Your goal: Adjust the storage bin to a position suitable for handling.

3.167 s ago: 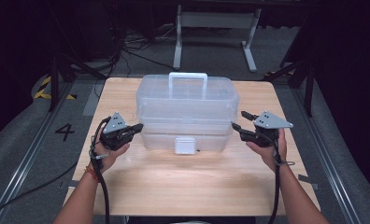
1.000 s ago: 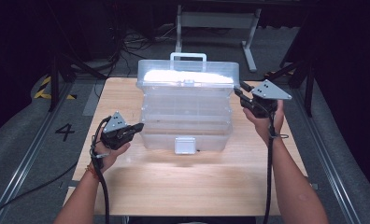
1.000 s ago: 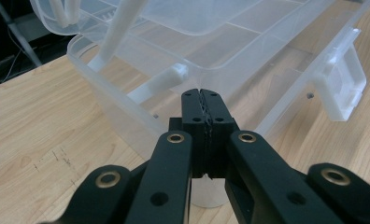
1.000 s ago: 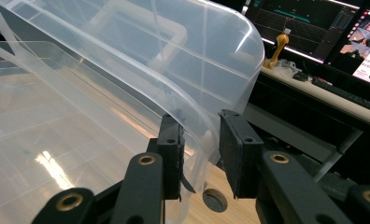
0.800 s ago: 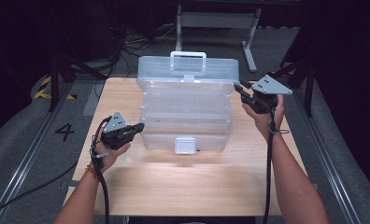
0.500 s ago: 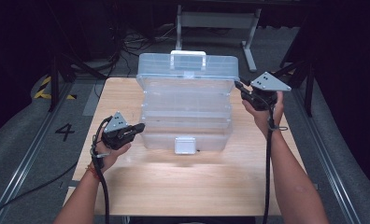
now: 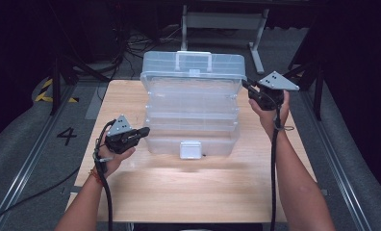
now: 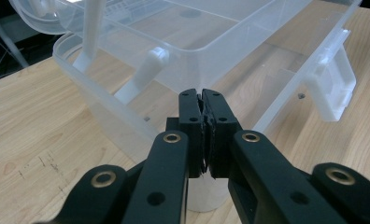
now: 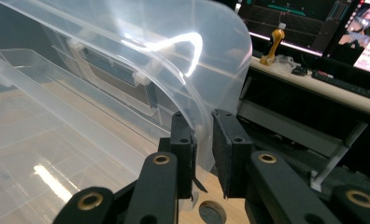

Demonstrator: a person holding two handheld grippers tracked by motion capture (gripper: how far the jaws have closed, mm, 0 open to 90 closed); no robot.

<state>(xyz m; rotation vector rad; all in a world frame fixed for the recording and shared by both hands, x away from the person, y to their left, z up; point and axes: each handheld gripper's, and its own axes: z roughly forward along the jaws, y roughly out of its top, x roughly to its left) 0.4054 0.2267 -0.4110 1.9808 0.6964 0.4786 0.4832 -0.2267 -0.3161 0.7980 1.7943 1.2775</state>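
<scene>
The clear plastic tiered storage box [image 7: 192, 113] is standing open on the wooden table [image 7: 198, 192], between both grippers. The right gripper [image 7: 250, 89], its jaws just closing, is pinching the raised lid's [image 9: 183, 60] right edge. The left gripper [image 7: 143, 131], jaws shut on nothing, is resting against the box's lower left wall. The pads' contact with the lid is hard to make out.

You work at a light wooden table [image 7: 188, 192] standing on grey floor [image 7: 25, 159], with a metal rail [image 7: 20, 178] running along each side and a painted number 4 [image 7: 66, 135] to your left. Beyond the table sits a grey metal stand [image 7: 222, 21] among dark cables. Lit monitors [image 9: 342, 23] on a desk [image 9: 314, 93] glow behind.
</scene>
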